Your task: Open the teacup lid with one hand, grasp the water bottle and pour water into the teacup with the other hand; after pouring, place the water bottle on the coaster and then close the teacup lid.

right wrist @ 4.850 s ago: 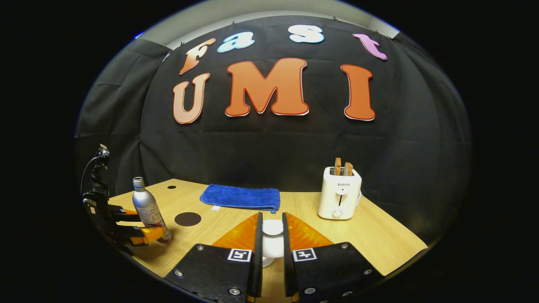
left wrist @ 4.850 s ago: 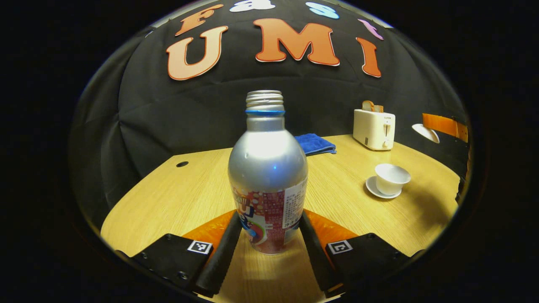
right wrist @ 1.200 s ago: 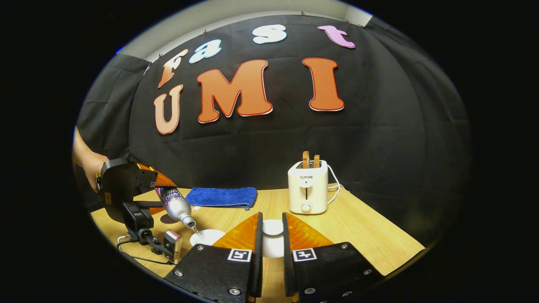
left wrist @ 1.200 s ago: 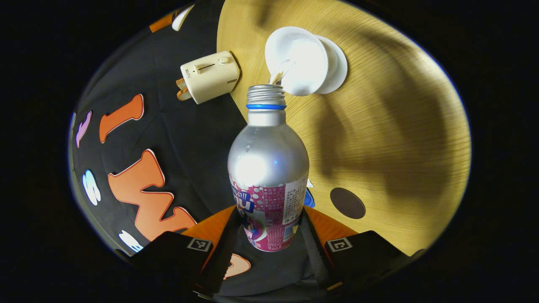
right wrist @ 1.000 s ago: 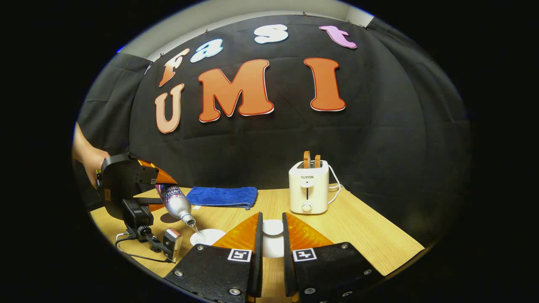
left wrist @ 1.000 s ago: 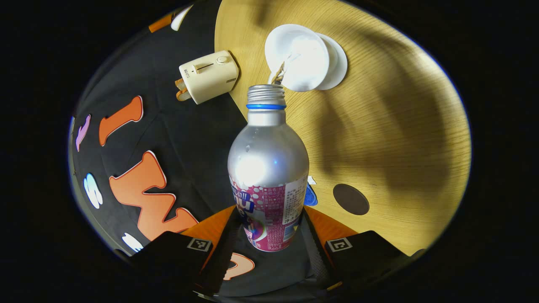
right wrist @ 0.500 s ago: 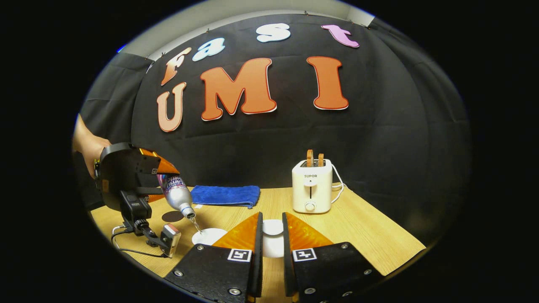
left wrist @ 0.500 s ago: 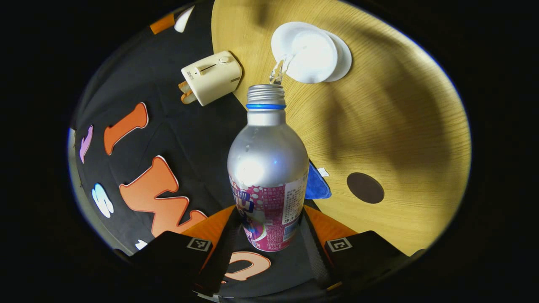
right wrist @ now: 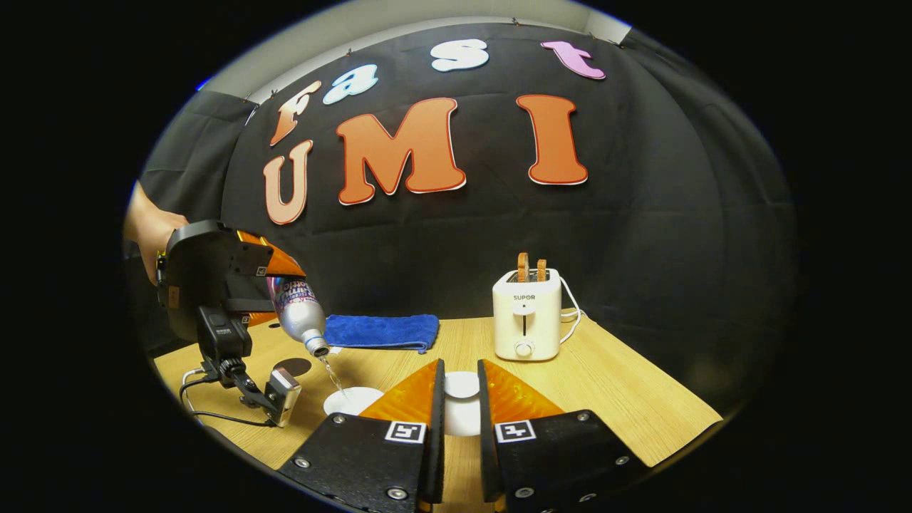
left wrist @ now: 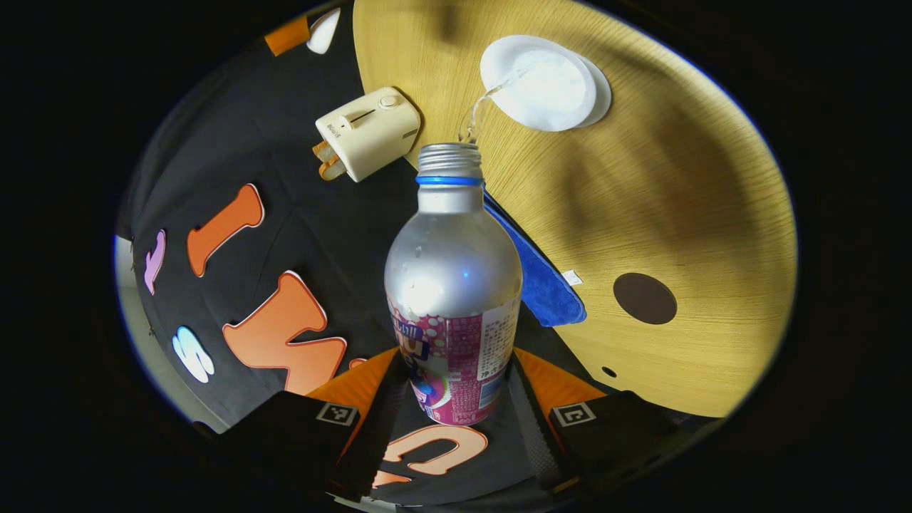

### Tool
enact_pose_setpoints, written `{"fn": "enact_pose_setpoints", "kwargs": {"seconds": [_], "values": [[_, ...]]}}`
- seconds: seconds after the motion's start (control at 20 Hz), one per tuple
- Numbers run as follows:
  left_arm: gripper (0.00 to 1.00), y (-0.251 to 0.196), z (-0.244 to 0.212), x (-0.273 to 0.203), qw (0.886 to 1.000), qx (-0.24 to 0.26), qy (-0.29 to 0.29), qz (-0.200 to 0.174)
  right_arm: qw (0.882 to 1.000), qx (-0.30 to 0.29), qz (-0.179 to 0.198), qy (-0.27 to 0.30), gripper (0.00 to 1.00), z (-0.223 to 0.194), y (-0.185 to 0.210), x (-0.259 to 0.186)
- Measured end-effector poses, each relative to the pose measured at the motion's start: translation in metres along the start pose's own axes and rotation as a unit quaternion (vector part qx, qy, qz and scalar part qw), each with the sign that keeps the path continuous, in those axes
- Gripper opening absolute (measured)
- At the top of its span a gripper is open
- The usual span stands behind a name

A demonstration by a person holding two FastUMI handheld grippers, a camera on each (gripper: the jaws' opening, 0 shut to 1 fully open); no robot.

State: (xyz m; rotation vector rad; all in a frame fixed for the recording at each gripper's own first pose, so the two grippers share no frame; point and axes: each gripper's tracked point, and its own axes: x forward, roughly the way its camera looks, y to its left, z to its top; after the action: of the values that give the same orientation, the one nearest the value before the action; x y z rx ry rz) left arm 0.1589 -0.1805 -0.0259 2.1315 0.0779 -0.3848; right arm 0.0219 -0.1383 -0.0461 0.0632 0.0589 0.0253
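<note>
The silver water bottle (left wrist: 453,274), uncapped, is held tipped mouth-down above the open white teacup (left wrist: 538,82), into which a thin stream is poured. The white lid (right wrist: 462,385) is held raised, apart from the teacup. The dark round coaster (left wrist: 645,298) lies bare on the surface.

Table (right wrist: 627,406): bare wood lay open along the right side, in front of the toaster (right wrist: 526,313).

Toaster: stood upright near the far edge, its cord trailing to the right.

Blue cloth (right wrist: 381,331): lay flat against the back wall, left of the toaster, a clear strip of wood between them.

Coaster (left wrist: 645,298): dark disc, bare, near the cloth.

Teacup (left wrist: 545,82): lidless; the tilted bottle (right wrist: 299,313) and left gripper (right wrist: 274,292) hung above it, blocking approach from the left.
</note>
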Motion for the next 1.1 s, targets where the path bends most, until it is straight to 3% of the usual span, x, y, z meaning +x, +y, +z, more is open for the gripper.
{"fn": "enact_pose_setpoints", "kwargs": {"seconds": [0.5, 1.1], "values": [[0.84, -0.01, 0.01, 0.007, 0.999, 0.032, -0.003, -0.002, 1.0, 0.0, 0.006, 0.003, 0.21, -0.003, 0.006, 0.002], [0.84, -0.008, 0.032, 0.004, 0.998, 0.052, -0.024, 0.021, 1.0, -0.001, 0.005, 0.007, 0.21, -0.005, 0.009, 0.001]]}}
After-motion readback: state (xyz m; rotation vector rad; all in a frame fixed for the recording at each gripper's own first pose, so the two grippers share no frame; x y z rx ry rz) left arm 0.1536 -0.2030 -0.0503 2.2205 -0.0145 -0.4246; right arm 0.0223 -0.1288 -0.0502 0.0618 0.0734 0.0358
